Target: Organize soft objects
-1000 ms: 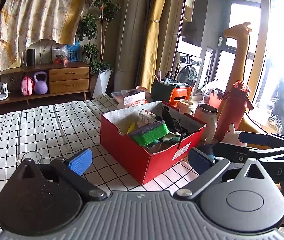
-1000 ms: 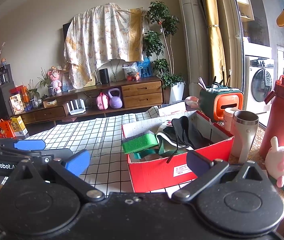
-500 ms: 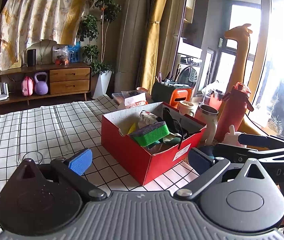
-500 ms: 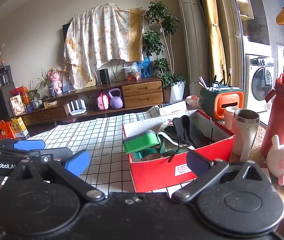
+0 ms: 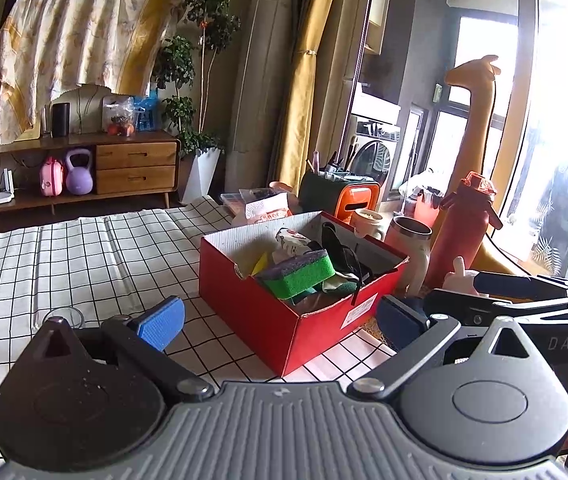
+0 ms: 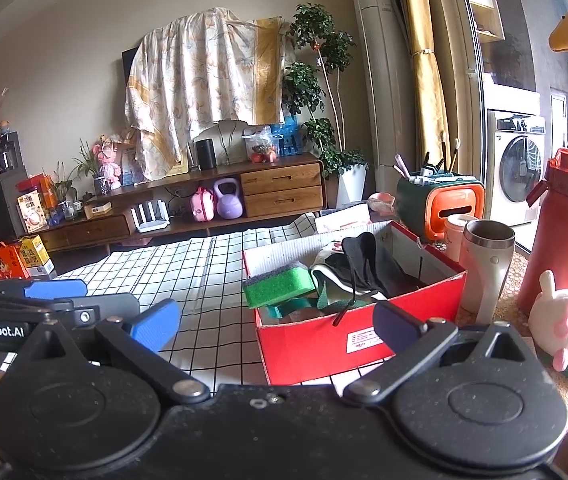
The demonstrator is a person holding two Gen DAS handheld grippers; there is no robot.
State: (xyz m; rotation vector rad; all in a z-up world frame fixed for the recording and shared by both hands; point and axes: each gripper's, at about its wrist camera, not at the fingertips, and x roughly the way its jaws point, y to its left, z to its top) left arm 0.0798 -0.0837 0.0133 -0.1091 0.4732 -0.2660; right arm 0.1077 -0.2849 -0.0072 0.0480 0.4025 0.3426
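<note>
Looking at the red box (image 5: 284,320) on the checked cloth (image 5: 84,256), most of the soft stuff already sits in it: a green sponge (image 5: 300,274) on top near the front-left corner, a black strappy thing (image 6: 360,264) draped over the middle, some pale fabric under that. The sponge should be feather-light and squishy, so I'd pinch it across the short sides, gently, or it'll just fold. The black thing looks floppy; grab it where it bunches, not by a strap.

Both tongs are spread wide with nothing in them: left gripper (image 5: 280,320), right gripper (image 6: 276,324), both hanging just short of the box.

The right view catches a pink-and-white plush (image 6: 564,320) on the mat past the mug (image 6: 484,264); probably the one soft thing not in yet. The left view only shows its ear behind the other gripper, but it looks deeper into the box.
</note>
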